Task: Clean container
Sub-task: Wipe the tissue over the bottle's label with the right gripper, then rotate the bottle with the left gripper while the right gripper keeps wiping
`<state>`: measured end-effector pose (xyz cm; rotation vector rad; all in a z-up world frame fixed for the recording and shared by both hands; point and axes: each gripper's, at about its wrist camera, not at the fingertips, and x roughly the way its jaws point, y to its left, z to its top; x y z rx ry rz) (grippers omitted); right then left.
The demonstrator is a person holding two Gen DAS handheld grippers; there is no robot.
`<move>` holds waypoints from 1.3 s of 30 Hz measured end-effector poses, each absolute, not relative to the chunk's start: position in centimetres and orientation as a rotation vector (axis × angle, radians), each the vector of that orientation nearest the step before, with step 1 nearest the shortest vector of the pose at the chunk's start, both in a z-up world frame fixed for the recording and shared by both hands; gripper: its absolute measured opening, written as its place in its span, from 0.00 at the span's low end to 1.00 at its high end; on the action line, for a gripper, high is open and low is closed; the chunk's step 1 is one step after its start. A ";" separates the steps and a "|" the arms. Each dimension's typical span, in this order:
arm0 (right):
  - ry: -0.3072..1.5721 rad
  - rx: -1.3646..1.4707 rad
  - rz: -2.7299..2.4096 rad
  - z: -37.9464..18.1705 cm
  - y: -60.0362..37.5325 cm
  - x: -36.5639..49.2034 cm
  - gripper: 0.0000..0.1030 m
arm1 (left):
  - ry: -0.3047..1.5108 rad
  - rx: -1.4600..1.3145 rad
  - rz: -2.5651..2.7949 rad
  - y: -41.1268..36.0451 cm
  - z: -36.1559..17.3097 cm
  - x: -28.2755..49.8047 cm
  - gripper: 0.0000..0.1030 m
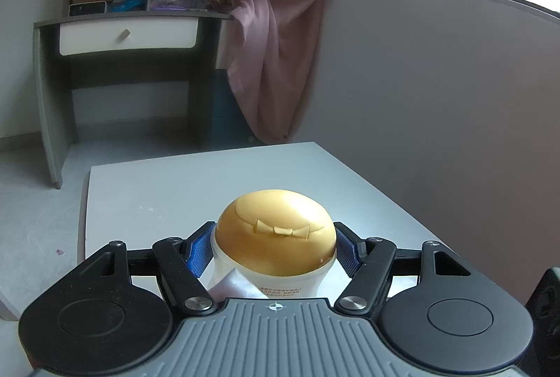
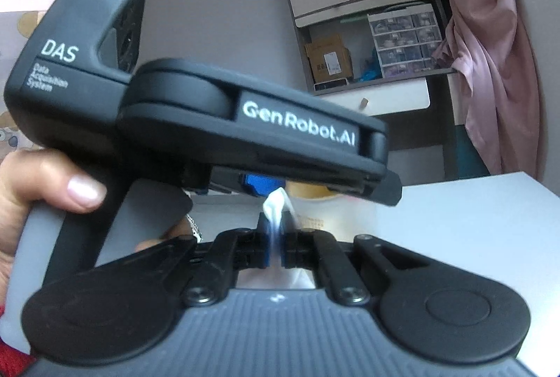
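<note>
While left tongs (image 1: 274,246) clamp the container (image 1: 276,237), right tongs (image 2: 276,237) pinch a white cloth (image 2: 276,209) beside it.

Bare table (image 1: 157,188) beyond the container (image 1: 274,230); wall (image 1: 437,90) close rightward.

One container (image 1: 275,237), one cloth (image 2: 276,207), two grippers.

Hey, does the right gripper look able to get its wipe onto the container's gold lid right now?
Probably not directly. The left gripper clamps the container and its body overhangs the gold lid, while the right gripper holds the wipe just below it.
</note>
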<state>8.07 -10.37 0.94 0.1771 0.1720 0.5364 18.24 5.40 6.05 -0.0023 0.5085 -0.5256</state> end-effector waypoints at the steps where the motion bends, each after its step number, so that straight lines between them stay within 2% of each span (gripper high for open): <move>1: 0.182 0.176 0.537 0.7 -10.4 8.1 0.04 | 0.509 -0.001 -0.525 5.4 6.1 18.3 0.68; 20: 0.301 0.140 0.507 -2.4 -11.8 7.1 0.05 | 0.482 0.008 -0.598 5.2 6.1 18.7 0.69; 23: 0.301 0.138 0.504 -2.4 -11.8 7.0 0.05 | 0.440 0.036 -0.672 5.7 5.7 18.6 0.89; 24: 0.301 0.137 0.504 -2.4 -11.9 6.9 0.05 | 0.418 0.055 -0.697 6.0 5.5 18.4 0.91; 31: 0.302 0.142 0.502 -2.5 -12.2 7.0 0.05 | 0.298 0.202 -0.916 7.5 4.3 17.9 0.92; 39: 0.302 0.128 0.499 -2.4 -12.4 6.9 0.05 | 0.245 0.082 -1.074 10.4 2.7 20.0 0.92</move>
